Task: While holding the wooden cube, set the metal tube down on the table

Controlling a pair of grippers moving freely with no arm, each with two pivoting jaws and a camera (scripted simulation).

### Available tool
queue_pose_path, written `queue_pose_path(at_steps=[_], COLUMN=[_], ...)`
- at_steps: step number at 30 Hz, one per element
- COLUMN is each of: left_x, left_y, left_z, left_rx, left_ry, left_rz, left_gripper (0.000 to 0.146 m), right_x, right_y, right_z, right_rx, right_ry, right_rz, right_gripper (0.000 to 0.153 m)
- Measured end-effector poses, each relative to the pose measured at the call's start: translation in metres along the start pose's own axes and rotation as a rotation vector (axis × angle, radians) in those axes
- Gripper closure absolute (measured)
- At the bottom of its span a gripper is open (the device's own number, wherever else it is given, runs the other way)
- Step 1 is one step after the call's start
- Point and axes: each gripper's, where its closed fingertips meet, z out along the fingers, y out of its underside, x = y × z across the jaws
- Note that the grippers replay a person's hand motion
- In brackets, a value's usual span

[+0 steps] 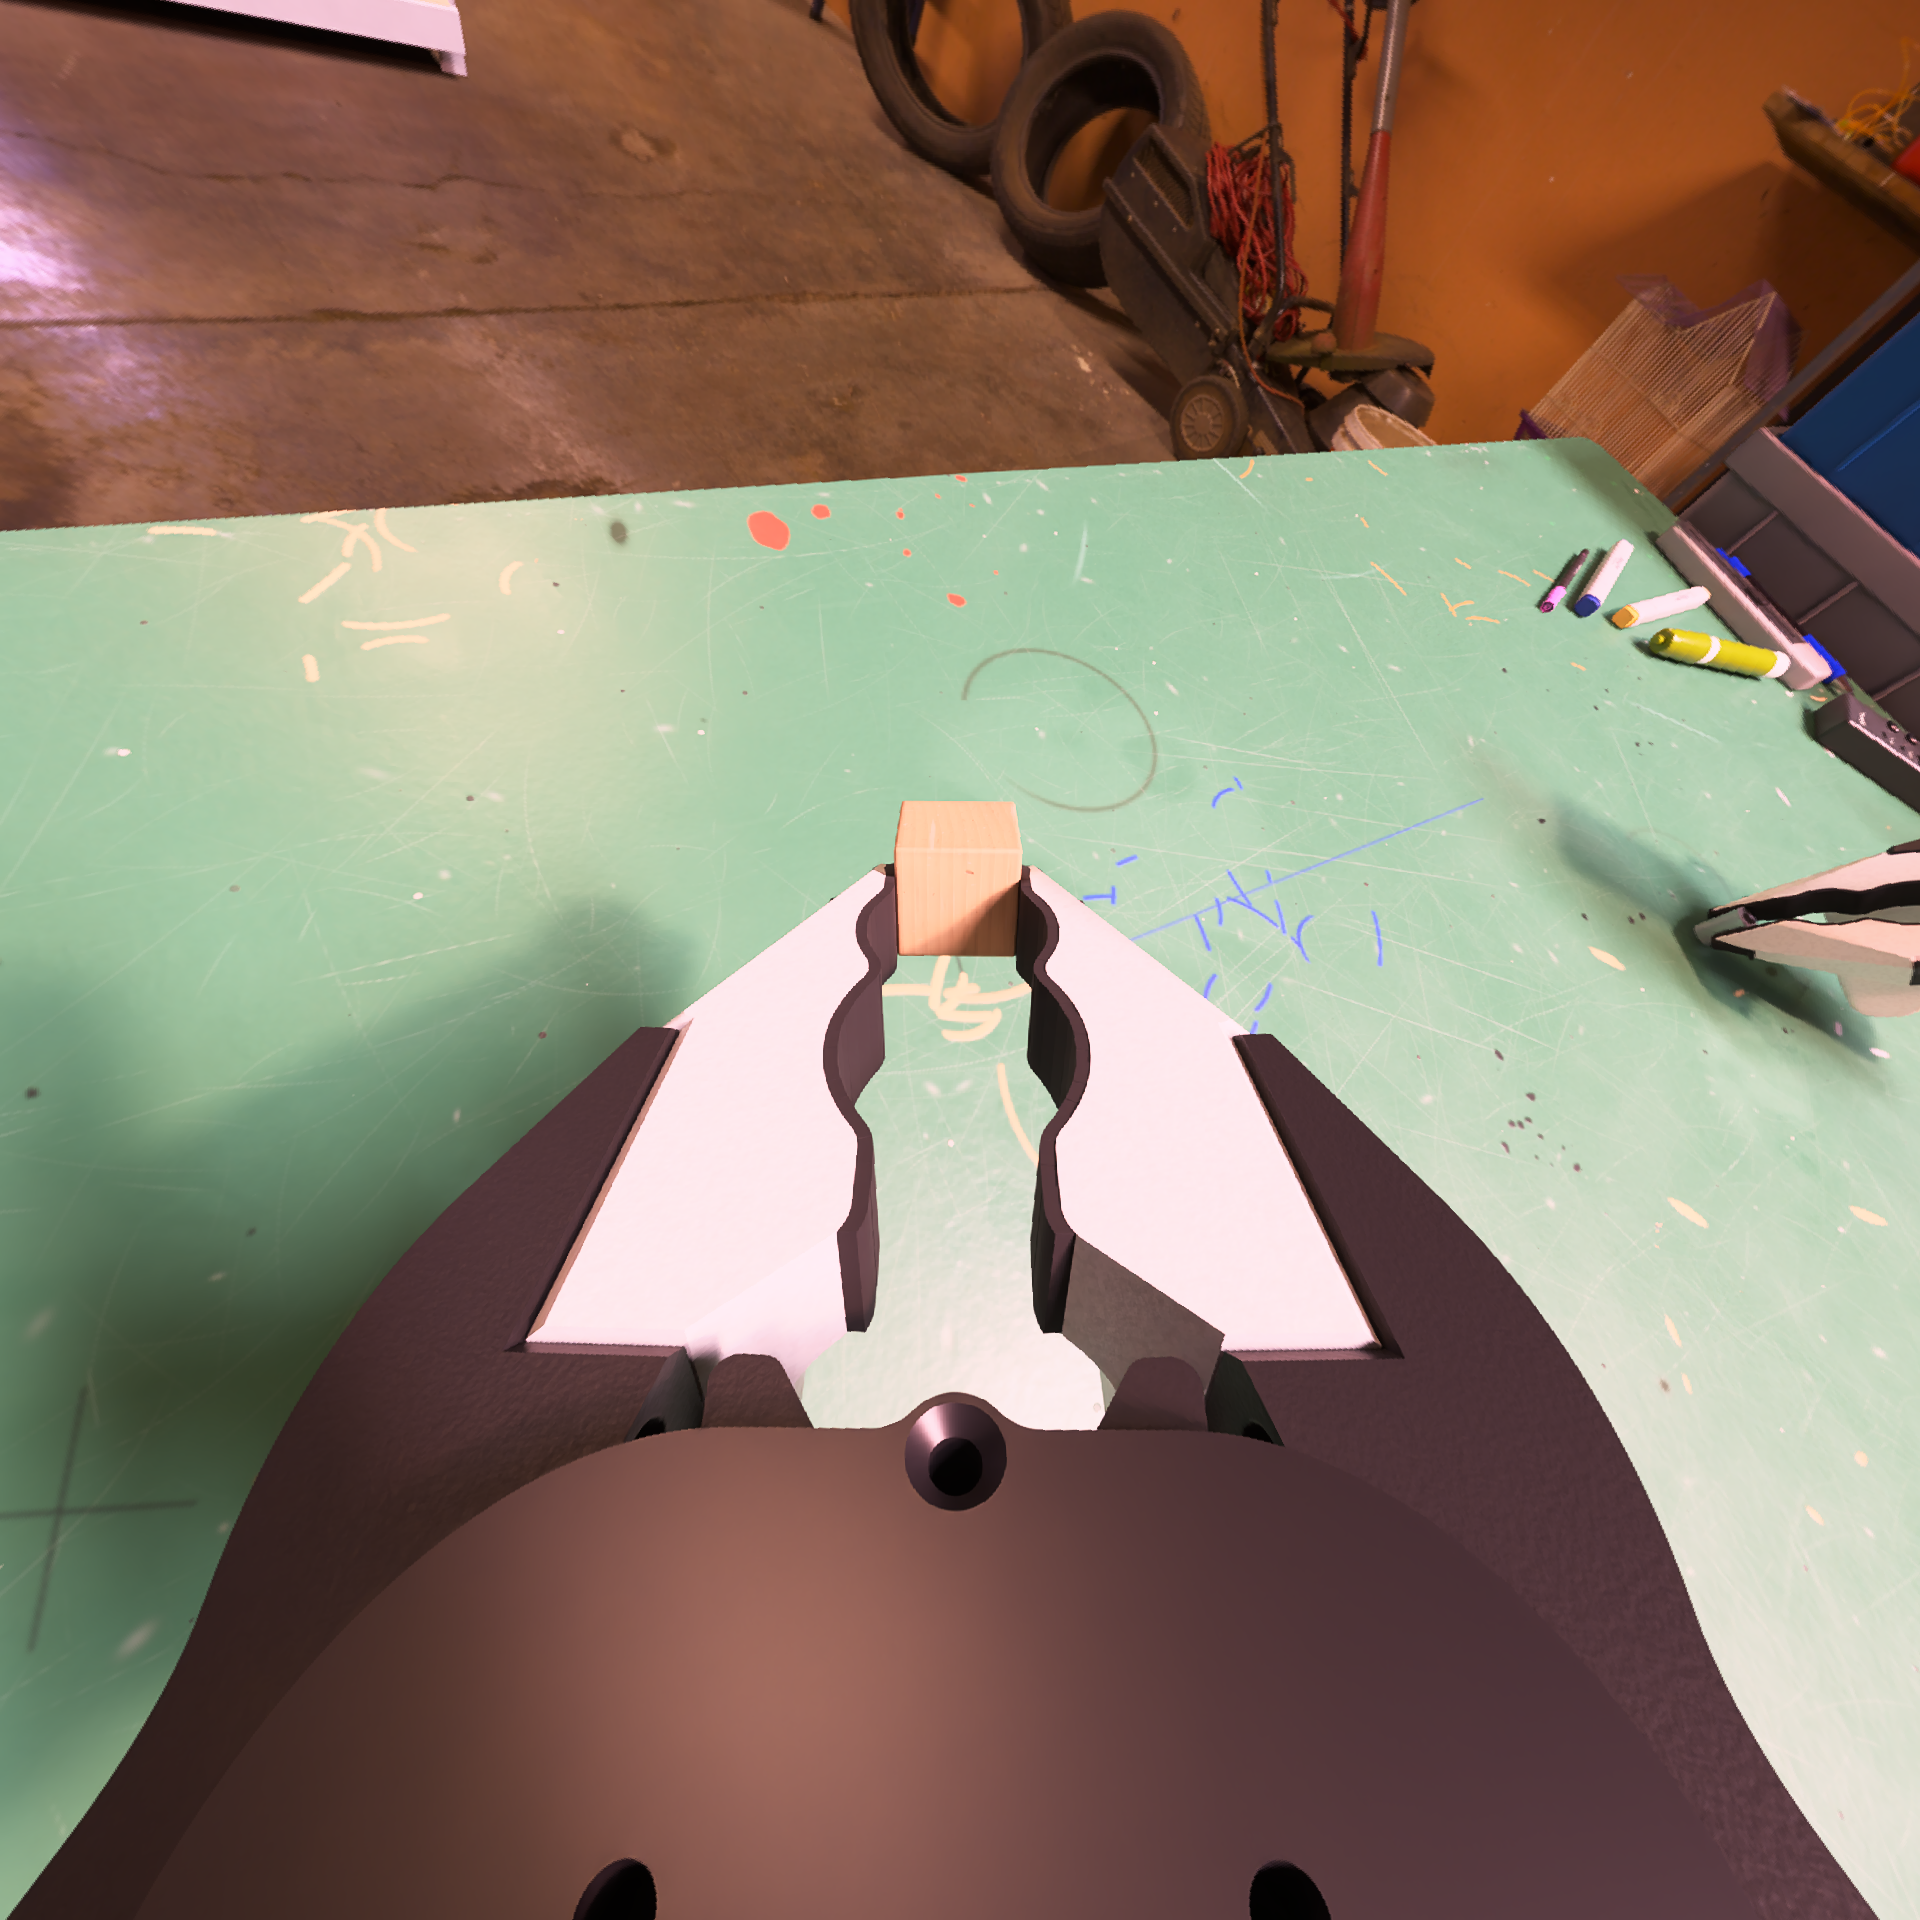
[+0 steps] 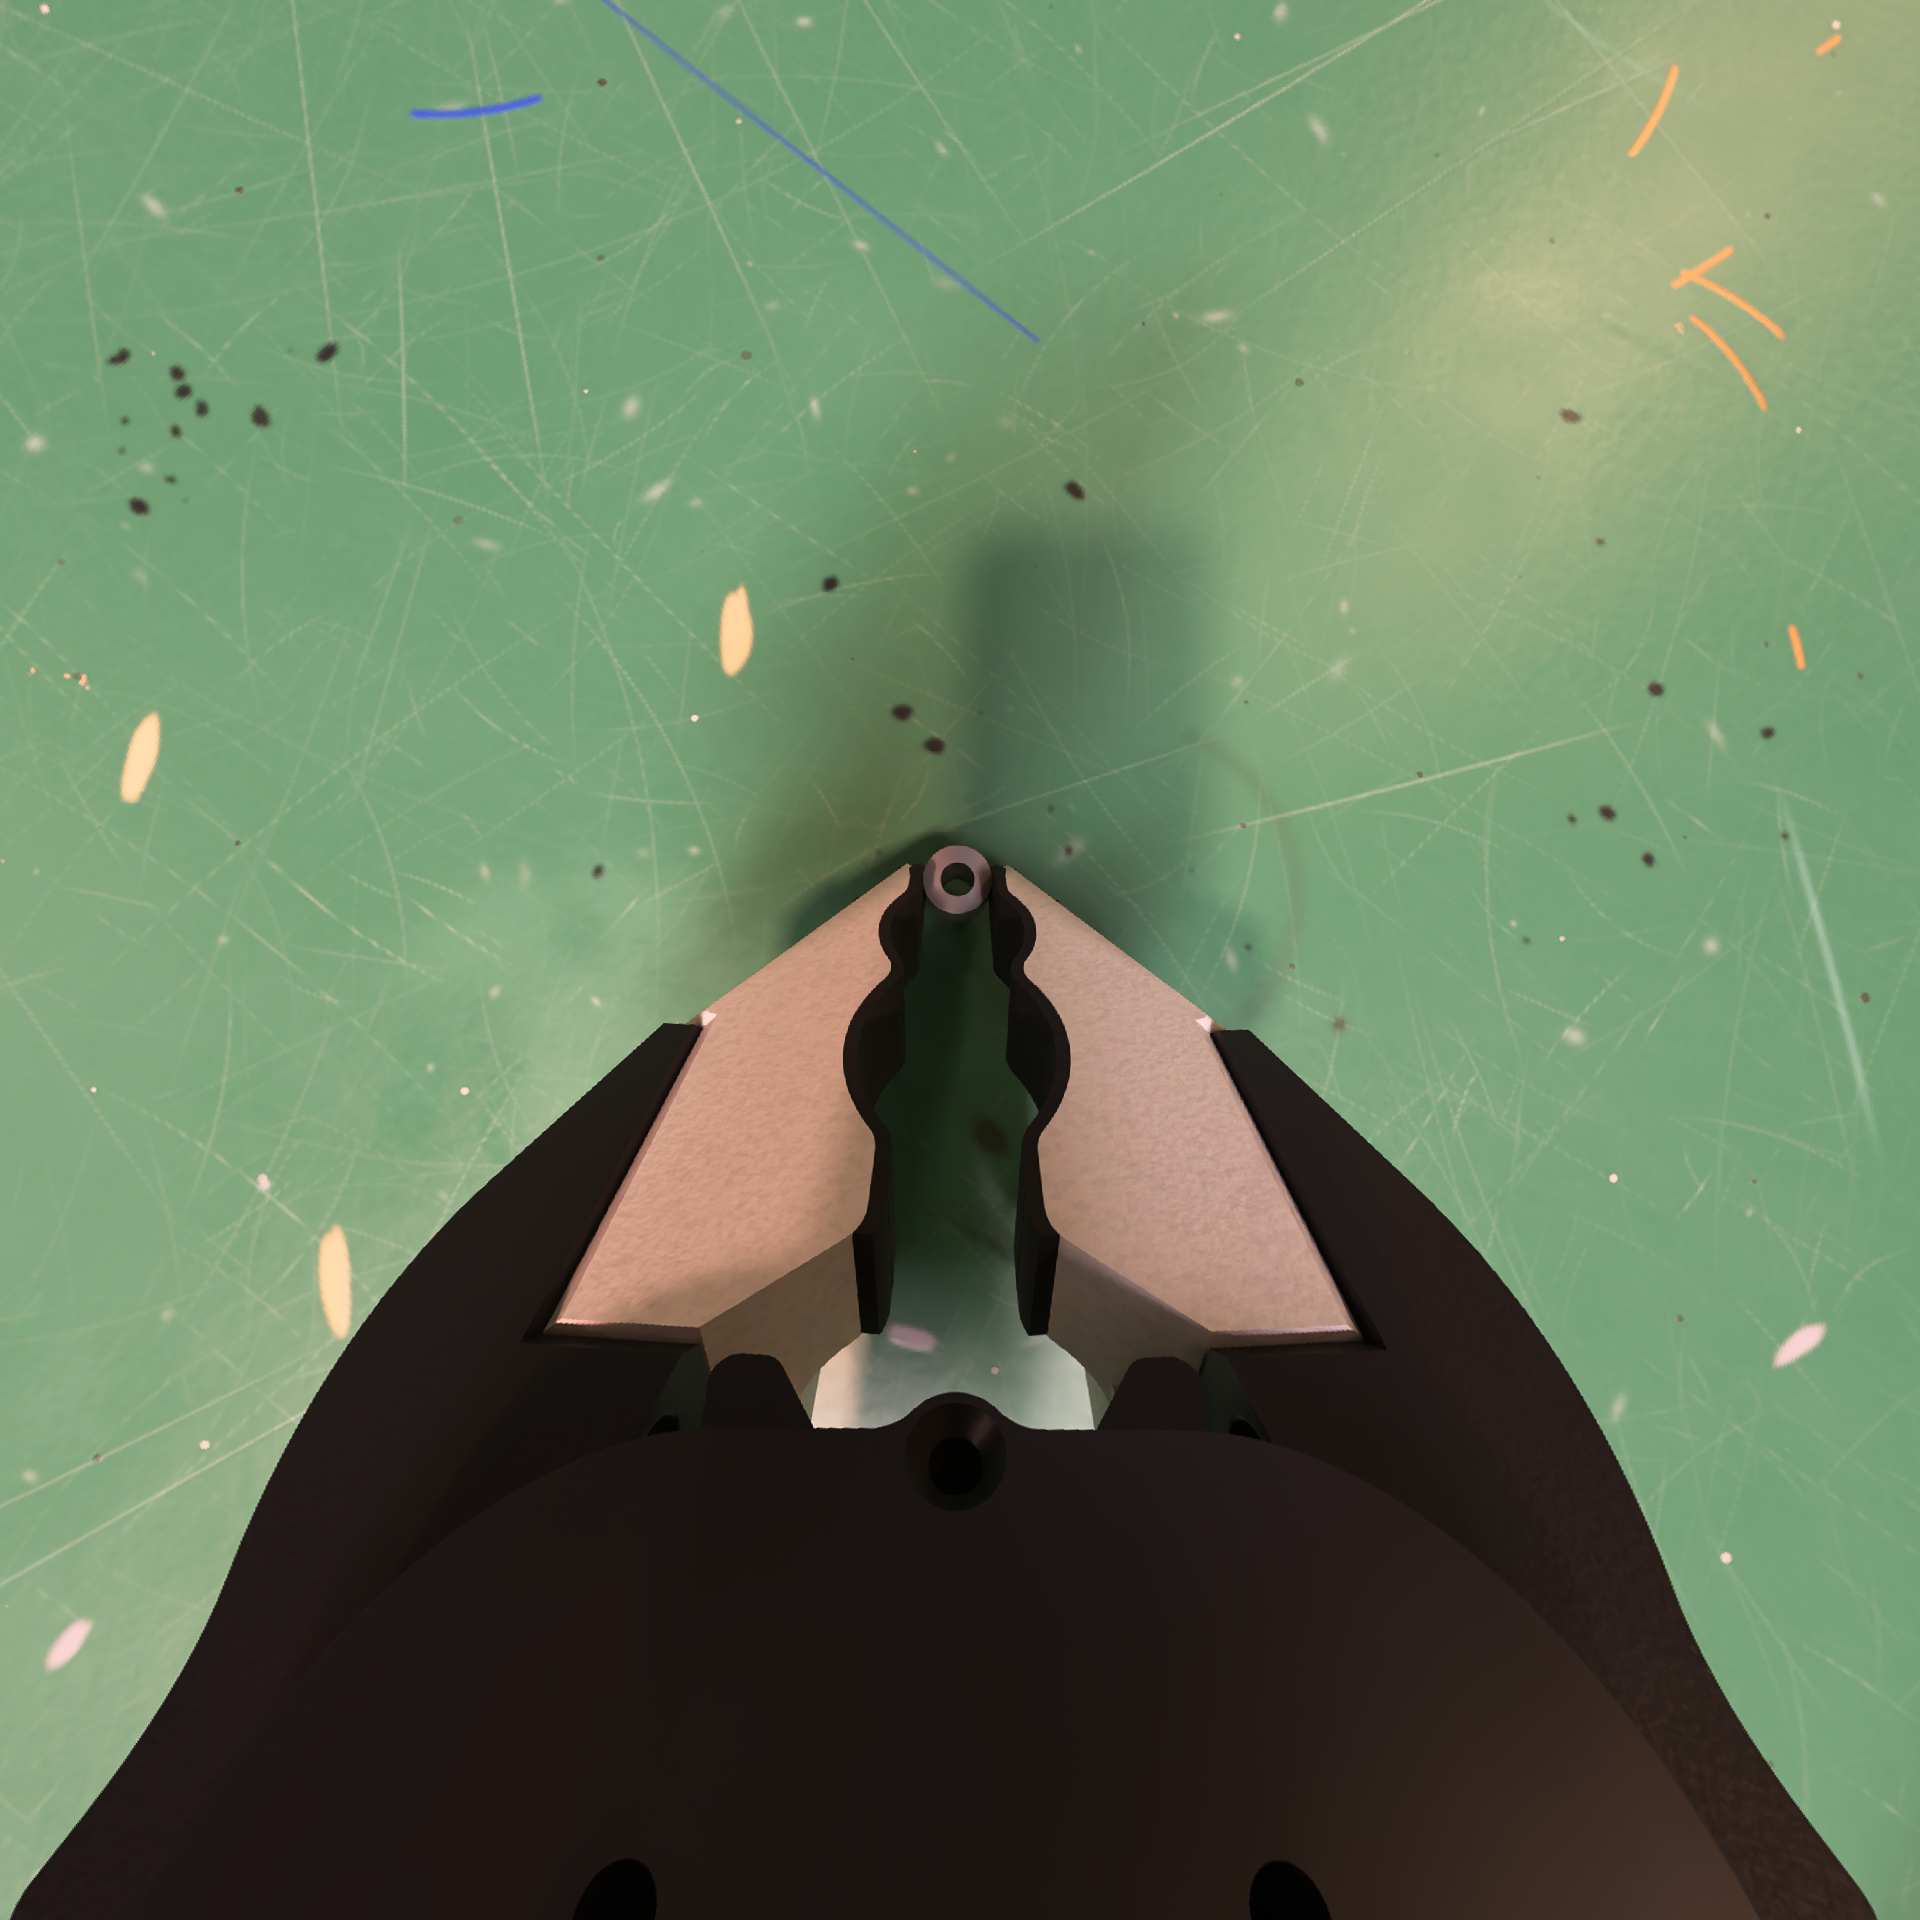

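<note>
In the left wrist view my left gripper (image 1: 957, 894) is shut on a pale wooden cube (image 1: 956, 876), held at the fingertips above the green table (image 1: 520, 790). In the right wrist view my right gripper (image 2: 957, 883) is shut on a small grey metal tube (image 2: 957, 883), seen end-on between the fingertips. It points down at the table (image 2: 520, 520), and a dark shadow lies close under it. The right gripper also shows at the right edge of the left wrist view (image 1: 1714, 930), low over the table.
Several marker pens (image 1: 1662, 623) lie at the table's far right, next to a grey and blue bin (image 1: 1829, 540). The table's far edge (image 1: 727, 499) drops to a concrete floor, with tyres (image 1: 1081, 135) and a mower by an orange wall.
</note>
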Motion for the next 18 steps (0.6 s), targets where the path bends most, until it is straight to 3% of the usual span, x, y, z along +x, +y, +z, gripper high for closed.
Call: queue_pose_path(at_steps=[4, 11, 14, 18], left_x=[0.002, 0.001, -0.003, -0.009], left_y=[0.0, -0.002, -0.002, 0.007], left_z=[0.003, -0.008, -0.01, -0.01], left_rx=[-0.009, 0.021, 0.036, 0.014], left_ry=[0.004, -0.029, -0.049, -0.113], left_rz=[0.006, 0.043, 0.057, 0.09], left_gripper=[0.125, 0.125, 0.125, 0.125], right_x=[0.004, 0.003, -0.049, -0.14], right_y=[-0.002, -0.015, -0.028, -0.035], right_z=[-0.006, -0.047, -0.05, -0.028], right_rx=[-0.011, 0.045, 0.077, 0.06], right_ry=[0.043, 0.13, -0.083, -0.361], right_rz=[-0.042, -0.061, -0.077, -0.177], right_gripper=[0.141, 0.141, 0.141, 0.141])
